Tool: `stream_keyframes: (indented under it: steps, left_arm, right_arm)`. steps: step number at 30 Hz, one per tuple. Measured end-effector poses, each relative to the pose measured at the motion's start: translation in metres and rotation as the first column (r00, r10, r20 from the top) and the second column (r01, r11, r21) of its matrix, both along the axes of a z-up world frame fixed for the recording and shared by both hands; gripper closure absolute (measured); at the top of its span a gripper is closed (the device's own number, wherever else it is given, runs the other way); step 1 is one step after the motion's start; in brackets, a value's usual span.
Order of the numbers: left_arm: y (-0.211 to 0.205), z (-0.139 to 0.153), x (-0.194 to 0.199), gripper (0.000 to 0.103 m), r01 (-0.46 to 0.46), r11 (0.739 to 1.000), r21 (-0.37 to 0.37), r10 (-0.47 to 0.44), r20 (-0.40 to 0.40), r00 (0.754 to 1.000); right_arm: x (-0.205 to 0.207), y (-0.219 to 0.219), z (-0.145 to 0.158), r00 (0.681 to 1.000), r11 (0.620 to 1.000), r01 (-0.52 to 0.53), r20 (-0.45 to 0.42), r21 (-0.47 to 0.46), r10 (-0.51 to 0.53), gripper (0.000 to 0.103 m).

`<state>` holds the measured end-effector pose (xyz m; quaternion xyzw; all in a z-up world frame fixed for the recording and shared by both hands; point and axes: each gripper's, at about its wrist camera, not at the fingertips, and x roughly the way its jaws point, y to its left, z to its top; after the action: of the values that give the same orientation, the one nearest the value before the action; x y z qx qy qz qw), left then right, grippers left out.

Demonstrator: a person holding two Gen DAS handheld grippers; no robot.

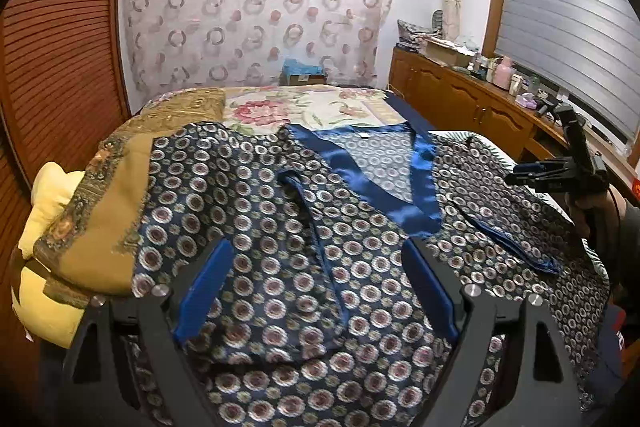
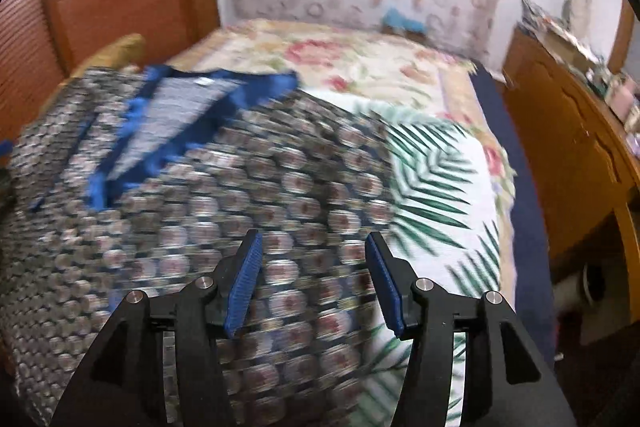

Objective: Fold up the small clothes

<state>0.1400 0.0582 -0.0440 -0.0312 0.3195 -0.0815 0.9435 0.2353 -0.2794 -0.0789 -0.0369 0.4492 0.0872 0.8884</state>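
The garment (image 1: 280,227) is navy, covered in small silver-ringed circles with dusky rose centres, and its collar band (image 1: 348,167) is shiny royal blue. The bedspread (image 2: 440,163) is cream with pink flowers and green palm fronds. A mustard cloth (image 1: 108,211) bears a brown paisley border, over a pale yellow pillow (image 1: 44,195). The curtain (image 1: 256,3) is white with pinkish rings. Both tongs are black with blue pads (image 2: 244,283).

Bedroom: circle-print curtain (image 1: 256,7) on back wall, wooden cabinets (image 1: 460,95) right, shuttered window (image 1: 568,27).
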Motion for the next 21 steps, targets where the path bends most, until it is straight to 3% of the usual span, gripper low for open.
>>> stream_keyframes:
  steps: [3, 5, 7, 10, 21]
  left_arm:
    - [0.004, -0.001, 0.006, 0.016, -0.011, 1.000, -0.003, 0.011, -0.004, 1.000]
    - [0.007, -0.002, 0.007, 0.016, -0.016, 1.000, -0.003, 0.016, -0.006, 1.000]
    - [0.008, -0.003, 0.010, 0.016, -0.020, 1.000, 0.000, 0.020, -0.009, 1.000]
    - [0.011, -0.003, 0.015, 0.016, -0.026, 1.000, 0.010, 0.026, -0.009, 1.000]
    - [0.030, -0.002, 0.037, 0.016, -0.070, 0.996, 0.055, 0.072, -0.017, 0.997]
  right_arm:
    - [0.010, -0.007, -0.012, 0.999, 1.000, 0.002, -0.032, 0.002, -0.002, 0.055]
    - [0.009, -0.006, -0.013, 1.000, 0.999, -0.030, -0.007, 0.014, 0.031, 0.066]
    - [0.005, -0.003, -0.012, 0.998, 0.998, -0.060, 0.008, 0.004, 0.060, 0.088]
    - [0.001, 0.001, -0.010, 0.997, 0.996, -0.078, 0.027, -0.033, 0.079, 0.100]
    - [0.014, -0.076, 0.013, 0.986, 0.991, 0.136, 0.094, 0.004, -0.135, 0.101]
